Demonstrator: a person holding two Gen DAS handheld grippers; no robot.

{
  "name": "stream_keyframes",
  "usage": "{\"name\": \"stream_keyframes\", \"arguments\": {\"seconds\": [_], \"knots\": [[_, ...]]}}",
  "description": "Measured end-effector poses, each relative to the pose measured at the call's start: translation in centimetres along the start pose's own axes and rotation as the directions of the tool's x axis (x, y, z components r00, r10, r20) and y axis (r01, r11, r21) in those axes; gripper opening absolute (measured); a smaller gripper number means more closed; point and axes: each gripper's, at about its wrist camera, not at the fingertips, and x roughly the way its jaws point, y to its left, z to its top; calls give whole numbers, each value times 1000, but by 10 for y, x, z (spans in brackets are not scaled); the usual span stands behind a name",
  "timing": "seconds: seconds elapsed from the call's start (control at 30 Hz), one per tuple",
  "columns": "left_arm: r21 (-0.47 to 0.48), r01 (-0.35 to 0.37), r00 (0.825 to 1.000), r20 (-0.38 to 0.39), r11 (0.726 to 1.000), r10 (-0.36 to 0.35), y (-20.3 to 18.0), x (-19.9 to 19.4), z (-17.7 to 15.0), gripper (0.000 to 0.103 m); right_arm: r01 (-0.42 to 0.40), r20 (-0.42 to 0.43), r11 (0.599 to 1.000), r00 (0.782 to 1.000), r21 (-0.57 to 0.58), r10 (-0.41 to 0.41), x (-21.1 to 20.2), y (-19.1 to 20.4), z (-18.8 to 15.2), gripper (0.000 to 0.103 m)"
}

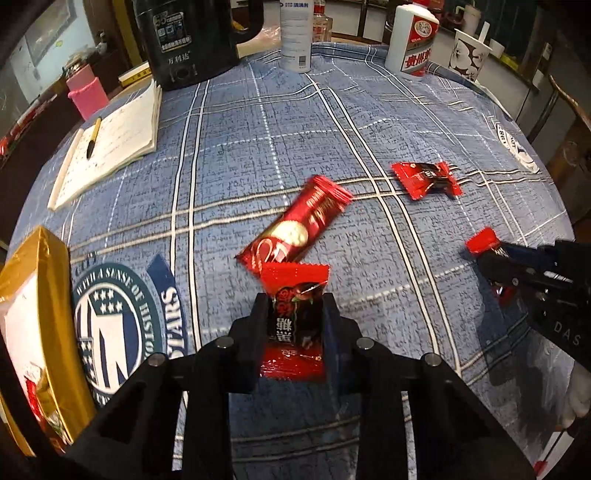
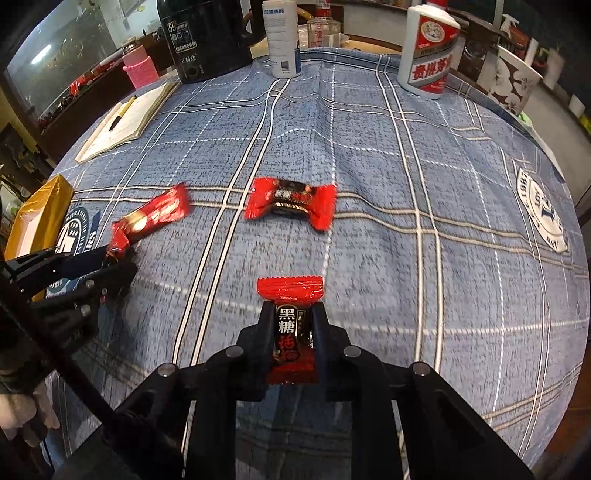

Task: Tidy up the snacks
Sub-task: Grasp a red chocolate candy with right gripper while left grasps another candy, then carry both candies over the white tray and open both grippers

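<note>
My left gripper (image 1: 294,301) is shut on a red and black candy (image 1: 293,325) that stands on end between its pads, just above the blue plaid cloth. A long red biscuit pack (image 1: 295,225) lies right behind it. My right gripper (image 2: 291,310) is shut on a second red and black candy (image 2: 293,332) with white characters on it. A third candy (image 2: 291,201) lies loose on the cloth ahead of the right gripper, also seen as the candy (image 1: 426,179) in the left wrist view. The right gripper (image 1: 491,254) shows at the right edge there.
A gold-edged box (image 1: 37,314) stands open at the left. An open notebook with a pen (image 1: 110,144), a black kettle (image 1: 188,40), a white can (image 1: 295,33), a white and red bottle (image 1: 412,40), a pink cup (image 1: 86,94) and a patterned paper cup (image 1: 469,55) line the far side.
</note>
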Motion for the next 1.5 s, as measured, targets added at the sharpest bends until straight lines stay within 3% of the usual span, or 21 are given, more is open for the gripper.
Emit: {"name": "stream_keyframes", "arguments": {"seconds": [0.2,0.5,0.73,0.93,1.17,1.5], "knots": [[-97,49,999,16,994,-48,10,-16,-15,29,-33,16,999,999,27,32,-21,-10,-19,18],[-157,99,993,87,983,-86,5,-58,-39,29,-107,45,990,994,90,104,-52,-28,-50,18],[-196,123,990,93,973,-106,5,-65,-48,29,-161,45,982,986,98,158,-61,-22,-64,18],[-282,155,984,129,947,-122,9,-91,-62,30,-233,75,967,971,97,227,-79,-10,-70,18],[-326,89,993,103,941,-58,19,-109,-83,30,-294,73,952,955,79,289,-85,16,-72,18],[-441,-24,996,67,897,60,71,-134,-120,30,-349,9,936,937,-47,350,-73,94,-74,18]]}}
